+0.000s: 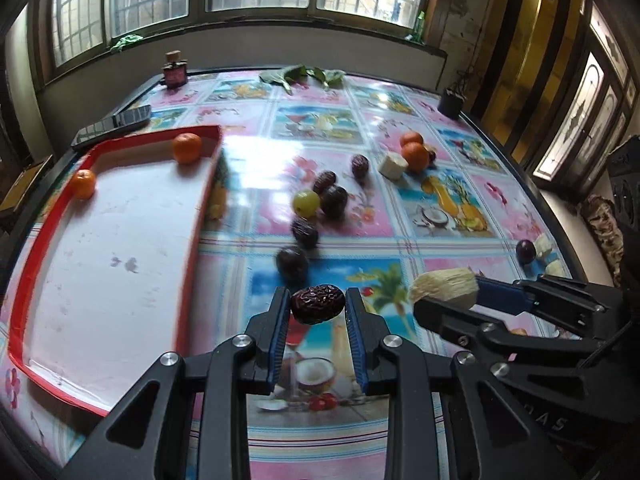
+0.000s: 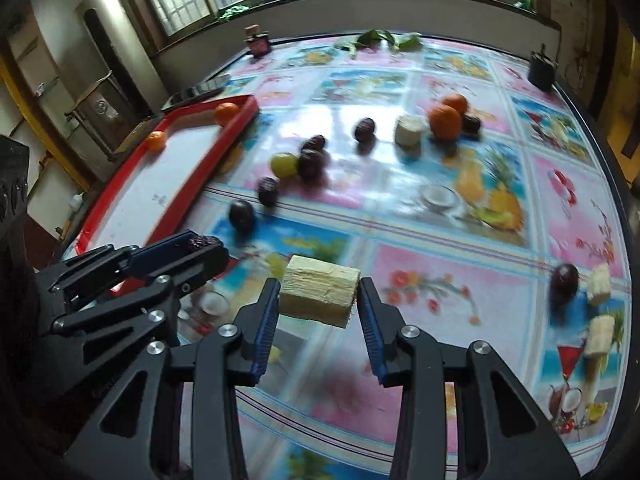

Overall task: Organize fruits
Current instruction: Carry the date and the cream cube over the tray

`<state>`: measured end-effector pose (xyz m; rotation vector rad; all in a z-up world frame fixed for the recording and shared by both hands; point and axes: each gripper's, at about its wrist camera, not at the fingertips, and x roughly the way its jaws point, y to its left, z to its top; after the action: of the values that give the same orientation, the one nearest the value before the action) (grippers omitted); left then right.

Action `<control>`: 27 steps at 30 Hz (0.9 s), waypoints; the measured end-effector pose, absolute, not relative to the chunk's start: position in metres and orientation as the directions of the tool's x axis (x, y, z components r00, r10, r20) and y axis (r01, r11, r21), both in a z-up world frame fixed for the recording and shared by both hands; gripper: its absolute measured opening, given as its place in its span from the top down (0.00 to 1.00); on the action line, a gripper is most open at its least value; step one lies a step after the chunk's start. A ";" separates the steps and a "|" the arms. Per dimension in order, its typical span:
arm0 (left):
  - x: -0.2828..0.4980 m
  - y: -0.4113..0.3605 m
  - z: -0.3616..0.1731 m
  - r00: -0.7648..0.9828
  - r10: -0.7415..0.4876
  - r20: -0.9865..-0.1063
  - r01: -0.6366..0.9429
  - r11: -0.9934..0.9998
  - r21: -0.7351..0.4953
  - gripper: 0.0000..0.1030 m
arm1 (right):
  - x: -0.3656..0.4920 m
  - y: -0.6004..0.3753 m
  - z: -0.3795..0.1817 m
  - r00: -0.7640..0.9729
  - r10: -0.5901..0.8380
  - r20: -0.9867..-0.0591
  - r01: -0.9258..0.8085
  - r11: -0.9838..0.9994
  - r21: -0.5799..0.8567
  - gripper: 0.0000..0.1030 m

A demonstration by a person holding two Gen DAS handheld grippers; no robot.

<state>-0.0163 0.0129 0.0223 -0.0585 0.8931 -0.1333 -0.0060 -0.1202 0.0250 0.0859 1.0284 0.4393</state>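
Clamped fingers hold fruit on both sides, the left gripper (image 1: 318, 305) pinching a wrinkled date (image 1: 317, 304) beside the red tray (image 1: 192, 248), which has only two oranges (image 1: 187, 148), the right gripper (image 2: 318, 298) squeezing a pale banana chunk (image 2: 318, 295), both angled down above the table (image 1: 460, 200), most fruit unsorted.

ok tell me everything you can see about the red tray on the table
The red tray is a shallow, angular box with bright red walls and a scuffed white floor bearing a few grey marks; it looks like card or plastic. It lies flat on the left side of the fruit-print tablecloth. Two oranges sit inside at its far end, one in the far corner, the other against the left wall. A dark phone lies just behind it.
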 end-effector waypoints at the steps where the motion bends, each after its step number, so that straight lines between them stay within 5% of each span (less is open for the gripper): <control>1: -0.015 0.019 0.024 0.622 -0.139 -0.770 0.083 0.990 -0.112 0.74 | -0.005 -0.114 0.027 0.435 0.398 -0.807 -0.323 0.906 0.273 0.60; 27: 0.061 0.202 0.026 0.609 0.116 -0.785 -0.290 0.953 -0.084 0.74 | 0.106 0.063 0.038 0.359 0.489 -0.795 -0.490 0.824 0.285 0.60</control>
<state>0.0611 0.2018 0.0265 -0.2118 0.8876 0.2364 0.1059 0.0633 0.0381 -0.0011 1.0244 0.6312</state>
